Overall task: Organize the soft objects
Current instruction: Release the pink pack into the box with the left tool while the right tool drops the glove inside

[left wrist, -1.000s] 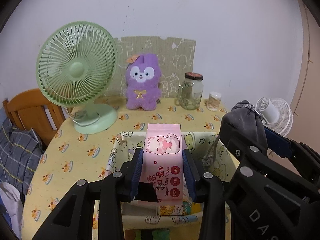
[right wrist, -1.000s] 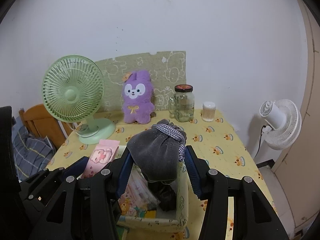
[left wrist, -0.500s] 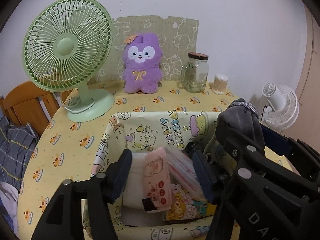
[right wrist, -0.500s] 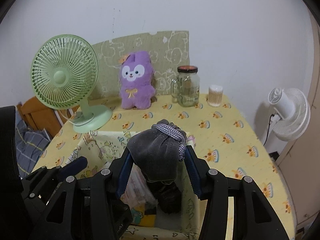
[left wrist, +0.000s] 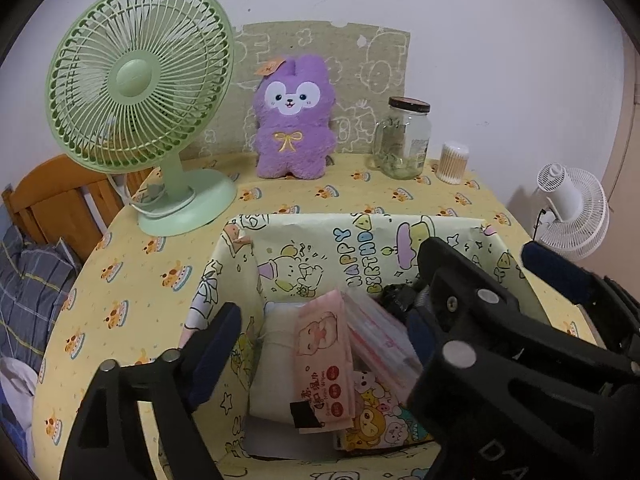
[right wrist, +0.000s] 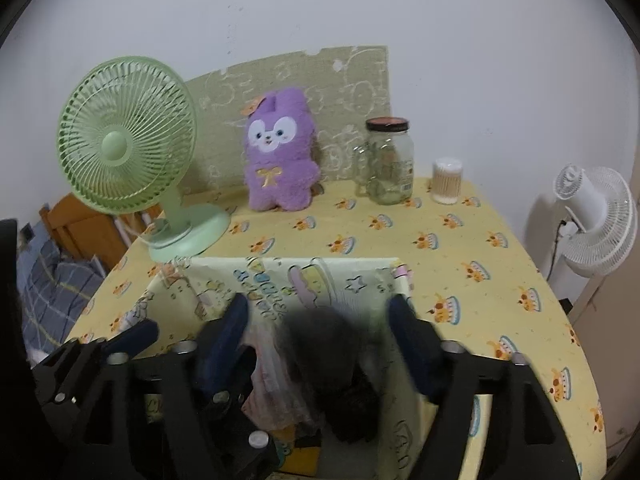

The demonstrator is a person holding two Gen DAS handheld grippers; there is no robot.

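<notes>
At the upper left of the left wrist view a green table fan [left wrist: 138,92] is standing on the yellow tablecloth [left wrist: 132,280], and a purple plush bunny [left wrist: 294,120] is sitting in the middle by the wall. To the right of it a glass jar [left wrist: 404,138] and a tub of cotton swabs [left wrist: 454,162] are waiting. Lower down, the left gripper [left wrist: 320,336] is opening its tongs over the cartoon storage box [left wrist: 304,248], and the pink wet wipes pack [left wrist: 326,364] is lying loose inside, touching no pad. In the right wrist view, the right gripper [right wrist: 320,326] is opening too, and the dark gray soft pouch [right wrist: 324,344], all blurry, is sitting free in the box between the wide tongs.
</notes>
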